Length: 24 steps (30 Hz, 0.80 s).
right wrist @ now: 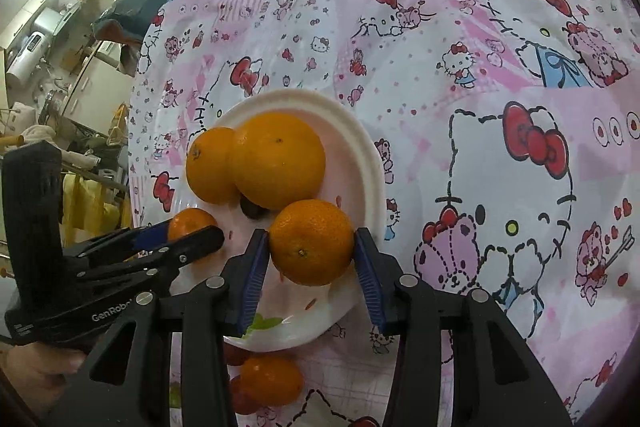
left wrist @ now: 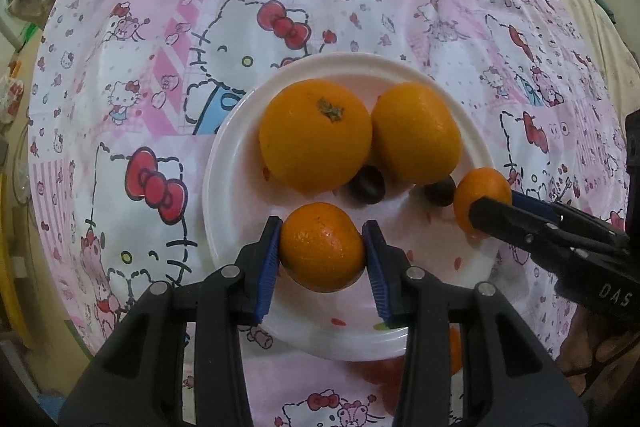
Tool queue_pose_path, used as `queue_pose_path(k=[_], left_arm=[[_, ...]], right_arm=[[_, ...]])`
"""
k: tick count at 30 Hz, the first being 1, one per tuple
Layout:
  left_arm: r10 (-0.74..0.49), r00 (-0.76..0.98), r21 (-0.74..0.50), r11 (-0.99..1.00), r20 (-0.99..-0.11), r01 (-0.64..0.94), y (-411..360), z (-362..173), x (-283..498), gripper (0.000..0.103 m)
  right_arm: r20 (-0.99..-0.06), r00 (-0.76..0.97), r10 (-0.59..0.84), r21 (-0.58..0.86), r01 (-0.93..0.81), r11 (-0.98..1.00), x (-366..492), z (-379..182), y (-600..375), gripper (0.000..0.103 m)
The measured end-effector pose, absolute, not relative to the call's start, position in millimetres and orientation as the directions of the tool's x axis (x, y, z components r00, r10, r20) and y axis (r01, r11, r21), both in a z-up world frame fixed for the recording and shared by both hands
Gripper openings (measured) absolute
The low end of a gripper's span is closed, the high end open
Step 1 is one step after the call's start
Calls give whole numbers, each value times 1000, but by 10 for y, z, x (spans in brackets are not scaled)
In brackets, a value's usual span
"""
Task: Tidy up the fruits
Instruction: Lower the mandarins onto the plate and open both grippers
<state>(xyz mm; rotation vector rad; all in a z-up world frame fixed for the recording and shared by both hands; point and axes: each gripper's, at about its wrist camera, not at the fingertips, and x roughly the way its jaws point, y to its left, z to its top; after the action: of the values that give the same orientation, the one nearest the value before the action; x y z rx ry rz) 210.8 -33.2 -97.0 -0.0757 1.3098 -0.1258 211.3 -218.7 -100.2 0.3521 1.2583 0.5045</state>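
A white plate (left wrist: 232,195) holds two large oranges (left wrist: 316,135) (left wrist: 416,133) and two dark grapes (left wrist: 366,185). My left gripper (left wrist: 323,247) is shut on a small orange (left wrist: 322,247) over the plate's near part. My right gripper (right wrist: 311,243) is shut on another small orange (right wrist: 311,242) over the plate (right wrist: 360,147). In the left wrist view the right gripper (left wrist: 492,203) comes in from the right holding its orange (left wrist: 478,191) at the plate's right rim. In the right wrist view the left gripper (right wrist: 192,231) comes in from the left with its orange (right wrist: 188,223).
The table is covered by a pink and white Hello Kitty cloth (left wrist: 160,67). Below the plate in the right wrist view lie another small orange (right wrist: 272,379) and some red fruits (right wrist: 240,399), partly hidden by my fingers. Room clutter lies beyond the table's left edge (right wrist: 60,67).
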Motion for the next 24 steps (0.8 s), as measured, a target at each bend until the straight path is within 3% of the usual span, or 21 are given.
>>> queue_pose_path(k=[9,13,18,24], left_arm=[[-133,255,-129,991,-958,32,-311,-984,2112,37],[-130,256,-126,991,-958,34,-296,-975,2097,37],[-133,260,-130,991,-956,28,-281,-951,2085,37],[-138,267,-133,990,-954,33,-288,-916,2078,37]], right_arm=[[-813,225,537,509,-174,843,2096,-968,-2210,46],[-802,252,542,520,-152,840,2106,-929,-2264,59],[-791,267,550,533,-138,834,2122,-901,-2315,63],[-784,285,552,533,-148,833,2117,-815,-2330,78]])
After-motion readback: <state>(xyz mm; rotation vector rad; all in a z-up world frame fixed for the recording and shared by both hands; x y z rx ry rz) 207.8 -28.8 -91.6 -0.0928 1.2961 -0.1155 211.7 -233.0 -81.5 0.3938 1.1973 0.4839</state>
